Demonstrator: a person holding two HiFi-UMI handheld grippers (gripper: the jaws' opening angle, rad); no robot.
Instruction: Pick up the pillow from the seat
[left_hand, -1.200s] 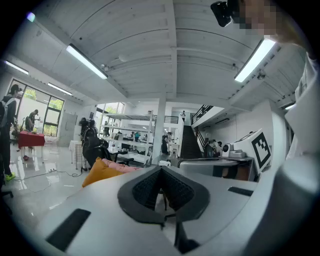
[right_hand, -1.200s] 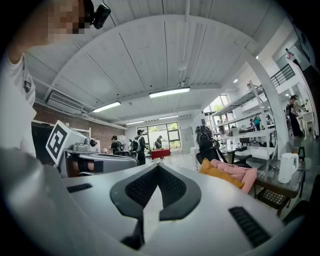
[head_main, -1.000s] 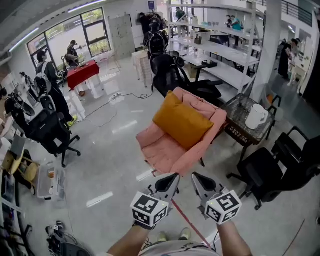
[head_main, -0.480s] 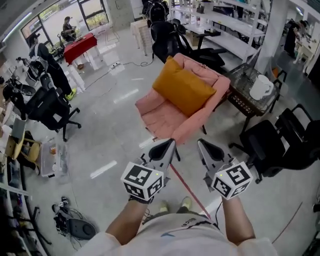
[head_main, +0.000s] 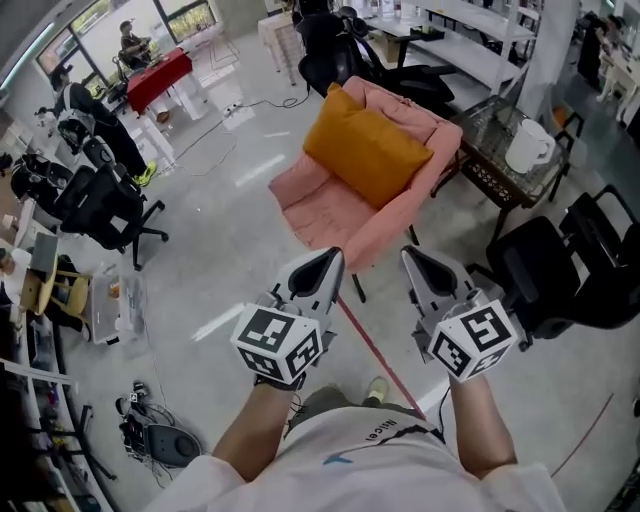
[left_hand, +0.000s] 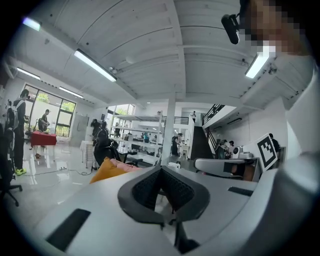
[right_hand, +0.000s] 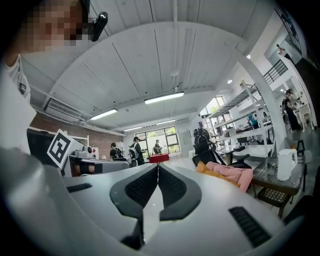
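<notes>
Mustard-yellow square fabric pillow (head_main: 368, 155) propped on a pink upholstered armchair (head_main: 322, 215).
Plump, leaning on the backrest, ahead of the left tongs (head_main: 328, 260) and right tongs (head_main: 415, 260), both clenched, empty.

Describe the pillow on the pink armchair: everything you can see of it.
The pillow is mustard-orange, roughly square and plump, in what looks like plain fabric, with pointed corners. It stands tilted, leaning back against the backrest of the pink armchair, with its lower edge on the seat. Only the chair touches it, and nothing lies on it.
</notes>
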